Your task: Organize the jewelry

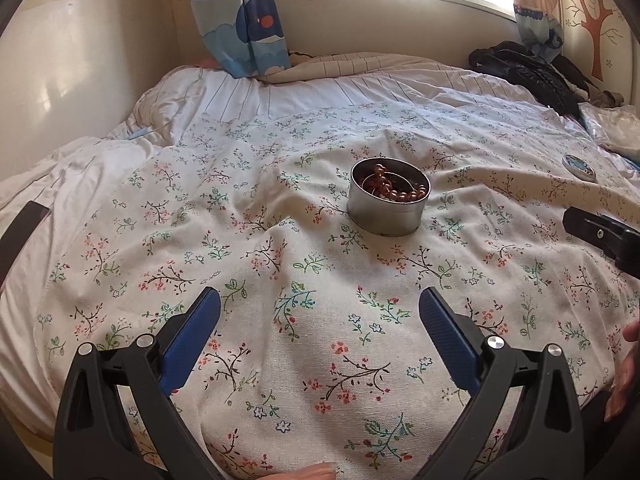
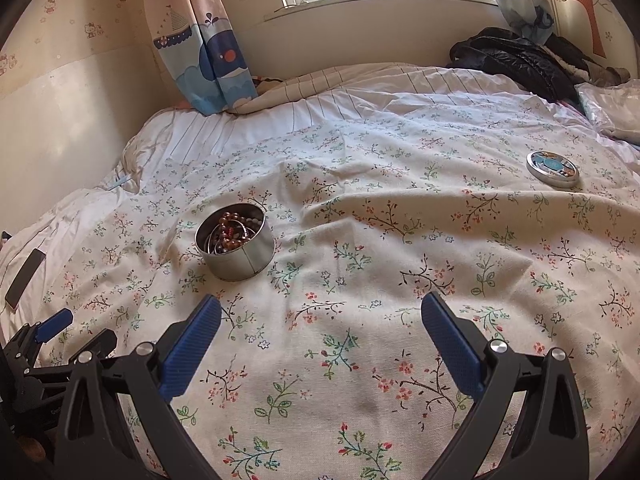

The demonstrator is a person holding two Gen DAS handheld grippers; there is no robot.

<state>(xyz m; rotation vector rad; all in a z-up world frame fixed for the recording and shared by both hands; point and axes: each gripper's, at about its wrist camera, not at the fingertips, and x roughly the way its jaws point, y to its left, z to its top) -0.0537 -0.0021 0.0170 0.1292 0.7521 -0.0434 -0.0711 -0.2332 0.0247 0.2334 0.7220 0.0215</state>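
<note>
Hovering low over the floral bedspread (image 1: pixel 280 240), the left tongs (image 1: pixel 320 308) gape wide and empty, aimed at the tin (image 1: pixel 386 210) straight ahead; brown beads (image 1: pixel 394 192) lie inside it. The lid (image 1: pixel 580 166) sits far right.

From the right wrist, the right tongs (image 2: pixel 321 312) also spread wide, holding nothing. The tin (image 2: pixel 236 244) stands ahead-left, lid (image 2: pixel 553 169) well apart at upper right.

No text, label or number is legible anywhere in either view.
</note>
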